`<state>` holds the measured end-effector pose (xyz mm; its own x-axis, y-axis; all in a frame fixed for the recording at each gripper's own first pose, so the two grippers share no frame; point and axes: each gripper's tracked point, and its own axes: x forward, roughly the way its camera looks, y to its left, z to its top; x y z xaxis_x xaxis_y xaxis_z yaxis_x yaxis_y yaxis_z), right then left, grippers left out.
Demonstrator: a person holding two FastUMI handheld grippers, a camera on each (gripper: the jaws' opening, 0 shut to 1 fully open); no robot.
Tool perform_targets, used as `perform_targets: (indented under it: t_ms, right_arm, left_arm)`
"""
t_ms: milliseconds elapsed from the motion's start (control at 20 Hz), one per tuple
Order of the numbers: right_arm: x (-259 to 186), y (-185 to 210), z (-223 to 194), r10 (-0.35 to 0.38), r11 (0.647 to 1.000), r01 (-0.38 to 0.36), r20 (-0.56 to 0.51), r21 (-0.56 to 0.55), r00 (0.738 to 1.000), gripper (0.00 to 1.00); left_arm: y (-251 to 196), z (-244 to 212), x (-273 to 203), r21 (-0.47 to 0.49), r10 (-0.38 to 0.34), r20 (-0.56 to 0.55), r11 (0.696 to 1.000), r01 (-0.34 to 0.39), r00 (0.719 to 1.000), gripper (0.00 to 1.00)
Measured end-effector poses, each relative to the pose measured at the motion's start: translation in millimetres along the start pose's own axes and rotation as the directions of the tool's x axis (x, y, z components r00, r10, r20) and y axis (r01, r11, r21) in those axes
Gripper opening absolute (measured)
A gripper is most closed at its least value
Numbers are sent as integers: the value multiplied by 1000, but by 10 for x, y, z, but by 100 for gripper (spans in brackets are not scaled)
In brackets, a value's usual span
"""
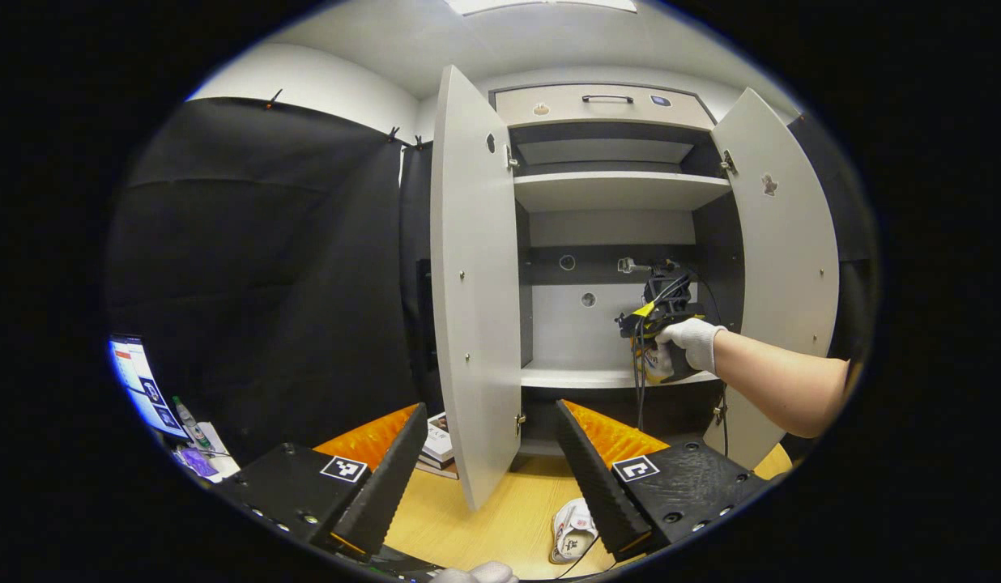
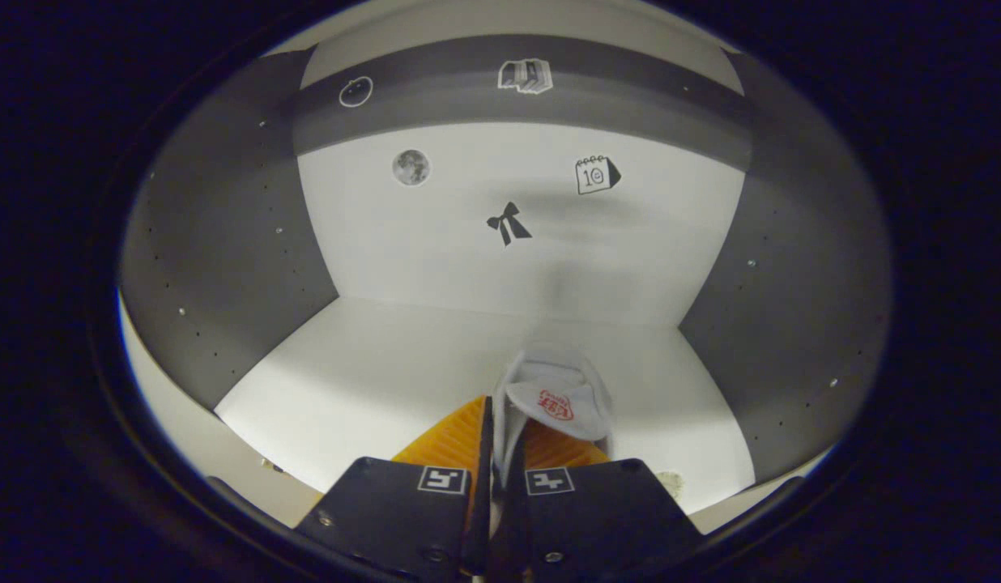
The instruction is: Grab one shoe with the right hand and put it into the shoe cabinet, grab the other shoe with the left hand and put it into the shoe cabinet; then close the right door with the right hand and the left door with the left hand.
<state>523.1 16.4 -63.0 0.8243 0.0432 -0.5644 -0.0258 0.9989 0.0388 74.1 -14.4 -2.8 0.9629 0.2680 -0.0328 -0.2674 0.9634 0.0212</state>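
A shoe cabinet (image 1: 622, 190) stands with both doors swung wide, the left door (image 1: 472, 283) at about 9 o'clock of its opening and the right door (image 1: 780, 235) at 3 o'clock. On the wooden table (image 1: 500, 518) in front, the second white shoe (image 1: 572, 530) lies at 6 o'clock in the left gripper view, between the spread, empty fingers of the left gripper (image 1: 492, 478), which hovers above it. At 3 o'clock a gloved hand (image 1: 688, 344) reaches the right gripper (image 1: 658, 312) into the cabinet above the lower shelf (image 1: 573, 376). In the right gripper view, the right gripper (image 2: 500, 441) is clamped on the first shoe (image 2: 559, 397), held at 6 o'clock just over the shelf floor (image 2: 371, 389). The task appears roughly a quarter through: one shoe is inside but not yet released, the other untouched, both doors unclosed.
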Motion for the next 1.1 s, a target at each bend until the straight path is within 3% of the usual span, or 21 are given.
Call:
perform_targets:
  t_ms: [50,200,300,350,400,450,650,900,1100]
  right_arm:
    - [-32,-13,-1,-1,1000,1,2,1,1000,21]
    - [-190,0,35,3,1000,-4,34,31,999,22]
    - [-330,57,52,31,997,-35,71,62,997,33]
    - [-440,96,112,47,995,-56,113,77,992,50]
    - [-552,88,149,38,995,-51,155,80,987,48]
    - [-755,47,237,25,996,-43,216,80,976,56]
    - [-1532,56,400,3,999,-26,437,48,899,100]
    - [-2440,108,127,40,997,-73,569,34,822,100]
    - [-2974,-51,-377,31,998,-61,604,30,797,100]
  left_arm:
    - [2,-7,-3,-1,0,0,1000,0,1000,94]
    - [27,-19,12,-6,1,-4,1000,-1,1000,94]
    - [61,-34,19,-12,-3,-4,1000,3,1000,94]
    - [75,-25,13,-11,-6,-1,1000,6,1000,94]
    - [99,-31,22,-10,-8,1,1000,8,1000,94]
    - [110,-31,29,-10,-14,4,1000,14,1000,94]
    - [148,-13,38,-8,-44,16,999,44,999,94]
    - [141,-5,29,-5,-109,28,994,109,994,94]
    - [107,-56,28,14,-167,31,986,166,986,94]
